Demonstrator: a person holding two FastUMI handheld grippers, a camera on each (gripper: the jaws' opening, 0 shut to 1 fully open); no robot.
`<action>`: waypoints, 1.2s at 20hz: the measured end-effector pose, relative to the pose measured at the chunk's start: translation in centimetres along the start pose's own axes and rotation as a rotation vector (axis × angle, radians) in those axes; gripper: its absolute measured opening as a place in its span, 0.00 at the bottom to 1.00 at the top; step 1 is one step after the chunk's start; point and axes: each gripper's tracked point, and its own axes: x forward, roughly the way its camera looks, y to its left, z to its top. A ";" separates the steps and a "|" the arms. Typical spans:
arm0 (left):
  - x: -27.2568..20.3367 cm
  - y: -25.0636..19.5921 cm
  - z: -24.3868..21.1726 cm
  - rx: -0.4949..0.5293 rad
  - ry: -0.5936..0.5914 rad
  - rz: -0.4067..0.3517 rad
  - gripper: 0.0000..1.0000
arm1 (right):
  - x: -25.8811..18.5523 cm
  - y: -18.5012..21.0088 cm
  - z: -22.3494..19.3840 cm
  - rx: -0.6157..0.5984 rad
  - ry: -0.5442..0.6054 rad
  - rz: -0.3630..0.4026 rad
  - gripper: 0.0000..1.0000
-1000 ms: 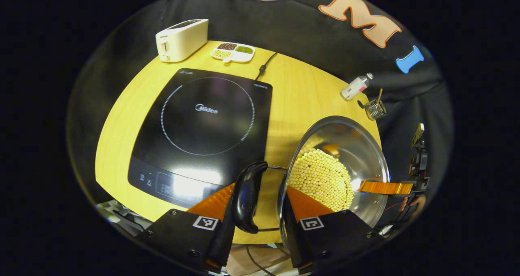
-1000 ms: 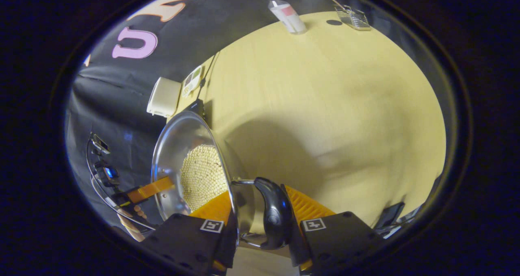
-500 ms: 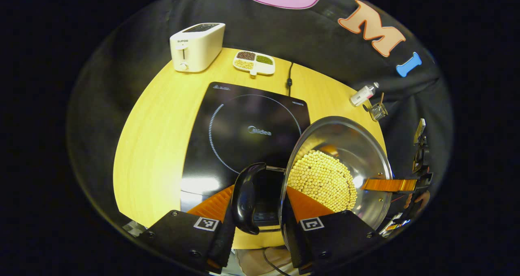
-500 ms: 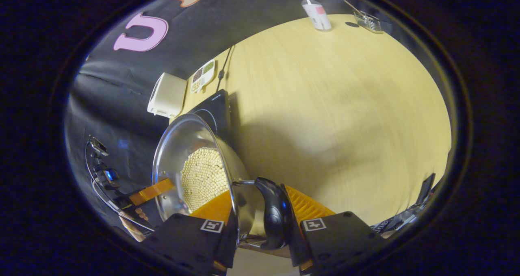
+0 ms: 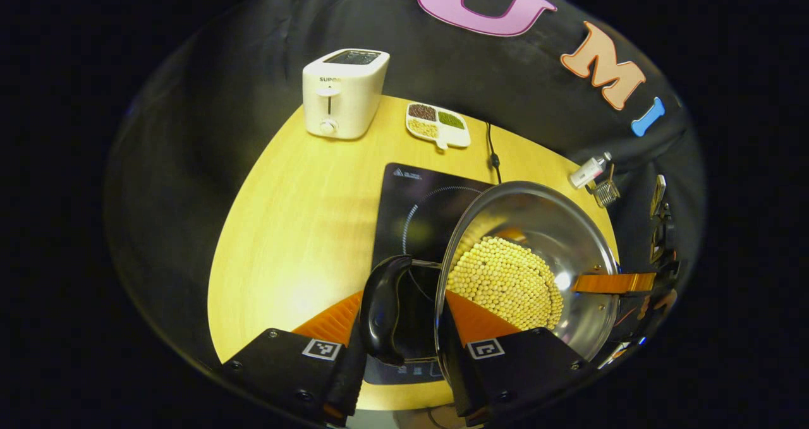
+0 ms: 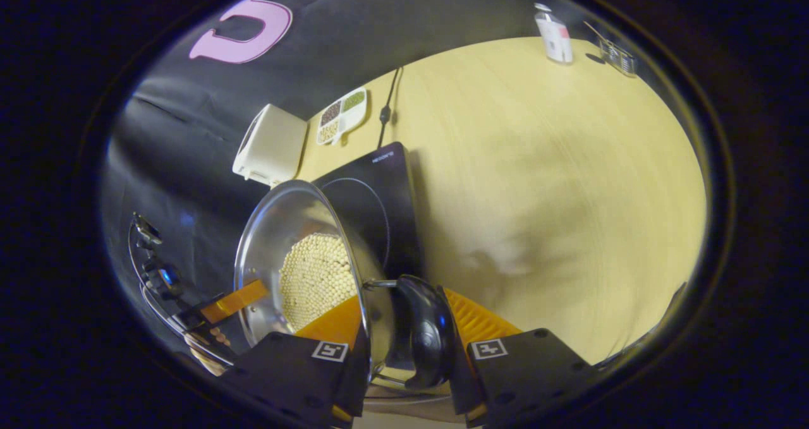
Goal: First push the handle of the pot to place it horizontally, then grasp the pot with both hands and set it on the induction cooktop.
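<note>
Carrying the pot, clamped at both handles by left gripper and right gripper; it should be kept level and centred over the cooktop.

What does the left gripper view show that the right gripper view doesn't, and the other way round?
Left gripper view: the toaster's front with its lever and knob, the cooktop's button strip near the bottom, and one black handle of the pot.
Right gripper view: the toaster's plain side, a wide stretch of table, and the opposite handle.
Both: the shiny pot of pale beans partly over the black cooktop, the divided dish, the cord, the bottle and the wire basket.
</note>
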 end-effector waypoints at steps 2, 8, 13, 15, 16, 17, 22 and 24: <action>0.8 0.7 1.3 0.025 -0.028 0.004 0.58 | 1.0 0.7 0.8 0.004 -0.021 -0.003 0.50; 3.6 0.9 3.5 0.055 -0.069 -0.005 0.58 | 3.4 0.4 3.1 0.023 -0.076 -0.024 0.55; 4.9 0.9 4.0 0.047 -0.072 -0.006 0.58 | 4.7 0.1 3.9 0.016 -0.091 -0.022 0.55; 5.4 1.3 3.8 0.030 -0.062 -0.002 0.58 | 5.3 -0.1 3.8 0.013 -0.087 -0.028 0.56; 5.6 1.4 3.5 0.018 -0.052 -0.002 0.58 | 5.6 -0.3 3.6 0.009 -0.082 -0.036 0.56; 5.6 1.4 3.5 0.007 -0.050 -0.008 0.58 | 5.8 -0.4 3.7 0.003 -0.085 -0.039 0.56; 5.8 1.4 3.4 -0.009 -0.072 -0.026 0.58 | 6.1 -0.6 3.6 -0.002 -0.083 -0.044 0.50; 5.8 1.4 3.4 -0.005 -0.073 -0.023 0.60 | 6.1 -0.7 3.6 -0.005 -0.090 -0.048 0.52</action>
